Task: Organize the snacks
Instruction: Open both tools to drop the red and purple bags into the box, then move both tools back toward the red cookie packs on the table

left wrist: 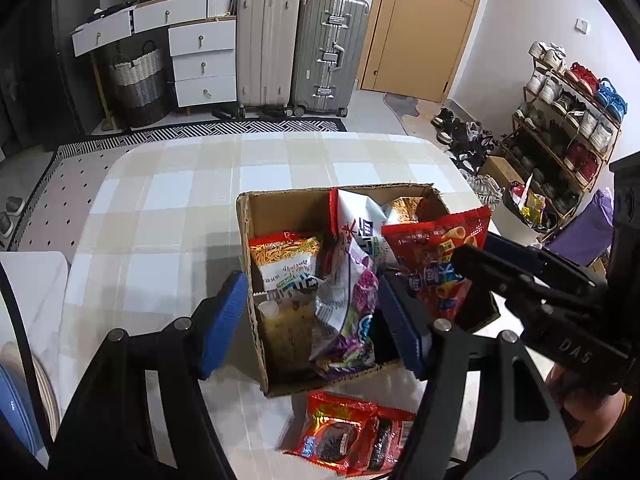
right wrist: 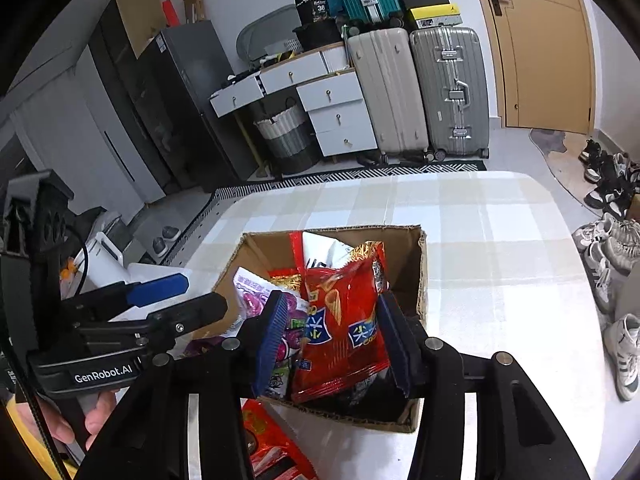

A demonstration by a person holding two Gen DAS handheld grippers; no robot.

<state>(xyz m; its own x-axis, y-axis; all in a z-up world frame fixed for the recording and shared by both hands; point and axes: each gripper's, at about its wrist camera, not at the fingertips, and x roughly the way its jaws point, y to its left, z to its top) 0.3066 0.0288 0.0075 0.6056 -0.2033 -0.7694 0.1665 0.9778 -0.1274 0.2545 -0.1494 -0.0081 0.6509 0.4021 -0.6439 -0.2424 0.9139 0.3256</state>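
Both wrists tip downward over the cardboard box (left wrist: 256, 336), which sits on the checked table (left wrist: 160, 208) toward its near edge.

Left tongs (left wrist: 312, 320) stand wide apart, blue pads straddling the box's near-left wall: one pad outside at 9 o'clock of the box, the other inside among the packets. Nothing is pinched between them. Under them a purple-and-white bag (left wrist: 352, 308) lies slumped in the box, with a straw-patterned snack bag (left wrist: 286, 264) upright at its 9 o'clock.

Right tongs (right wrist: 332, 340) reach into the box from its near side, angled down. Their pads flank the red chip bag (right wrist: 340, 328), which stands tilted in the box's middle; the right pad meets the bag's edge, while the left pad sits at its other edge, and whether it actually presses I cannot tell. From the left wrist view those tongs come in from 3 o'clock with the red bag at their tips.

A hand (right wrist: 80, 416) wraps the left handle at 8 o'clock of the right wrist view.

Outside the box, at its 6 o'clock on the table, lie red cookie packets (left wrist: 348, 436).
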